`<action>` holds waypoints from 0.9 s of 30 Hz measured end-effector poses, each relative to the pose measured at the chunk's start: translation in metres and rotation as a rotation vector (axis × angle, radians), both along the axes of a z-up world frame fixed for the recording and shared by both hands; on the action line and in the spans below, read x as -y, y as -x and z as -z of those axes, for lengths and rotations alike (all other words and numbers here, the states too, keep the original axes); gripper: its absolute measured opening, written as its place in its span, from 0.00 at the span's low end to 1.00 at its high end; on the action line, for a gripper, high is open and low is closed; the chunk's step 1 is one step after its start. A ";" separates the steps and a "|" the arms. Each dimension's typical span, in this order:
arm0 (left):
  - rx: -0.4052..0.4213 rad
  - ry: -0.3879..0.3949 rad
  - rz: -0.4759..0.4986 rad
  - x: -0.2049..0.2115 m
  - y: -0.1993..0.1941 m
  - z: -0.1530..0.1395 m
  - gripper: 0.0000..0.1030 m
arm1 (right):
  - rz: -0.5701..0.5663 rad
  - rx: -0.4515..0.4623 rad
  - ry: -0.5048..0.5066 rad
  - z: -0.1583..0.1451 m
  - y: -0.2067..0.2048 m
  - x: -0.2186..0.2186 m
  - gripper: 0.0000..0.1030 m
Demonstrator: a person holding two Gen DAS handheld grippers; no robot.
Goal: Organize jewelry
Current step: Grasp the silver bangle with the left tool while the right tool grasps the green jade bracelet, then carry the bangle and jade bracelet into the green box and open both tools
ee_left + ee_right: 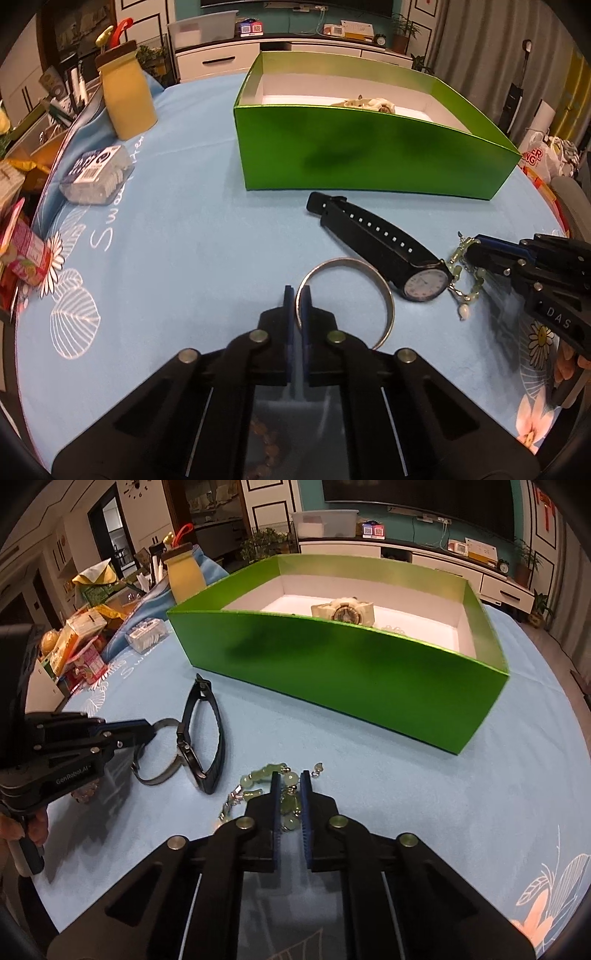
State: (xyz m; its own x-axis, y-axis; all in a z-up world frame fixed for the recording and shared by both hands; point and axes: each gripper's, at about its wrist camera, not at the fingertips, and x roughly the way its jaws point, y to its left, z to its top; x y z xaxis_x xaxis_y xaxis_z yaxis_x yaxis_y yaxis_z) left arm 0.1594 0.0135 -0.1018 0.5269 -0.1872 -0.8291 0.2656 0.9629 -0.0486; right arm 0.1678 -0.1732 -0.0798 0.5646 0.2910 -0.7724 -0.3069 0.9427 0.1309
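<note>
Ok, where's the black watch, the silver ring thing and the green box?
black watch (423, 283), left wrist view, on its round white dial.
silver bangle (384, 286), left wrist view, on its right rim.
green box (369, 155), left wrist view, on its front wall.

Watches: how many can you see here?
2: a black watch lying on the table beside the silver bangle, and a white watch inside the green box. More may be hidden there.

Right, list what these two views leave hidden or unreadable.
- Green box floor: in the left wrist view the front wall hides most of it; only the white watch peeks over.
- Beads in the box: right wrist view, too small to identify.
- Black watch dial: left wrist view, too small to read.
</note>
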 end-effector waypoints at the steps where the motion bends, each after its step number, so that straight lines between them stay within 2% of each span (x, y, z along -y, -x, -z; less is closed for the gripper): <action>1: -0.003 0.008 -0.008 -0.001 0.002 0.000 0.03 | 0.003 0.005 -0.004 -0.002 0.002 0.002 0.07; 10: 0.003 0.098 -0.027 -0.007 0.017 -0.014 0.03 | 0.038 0.050 -0.029 -0.021 0.017 0.021 0.07; 27: 0.075 0.128 -0.016 0.000 0.029 -0.057 0.03 | 0.052 0.157 -0.056 -0.067 0.033 0.032 0.07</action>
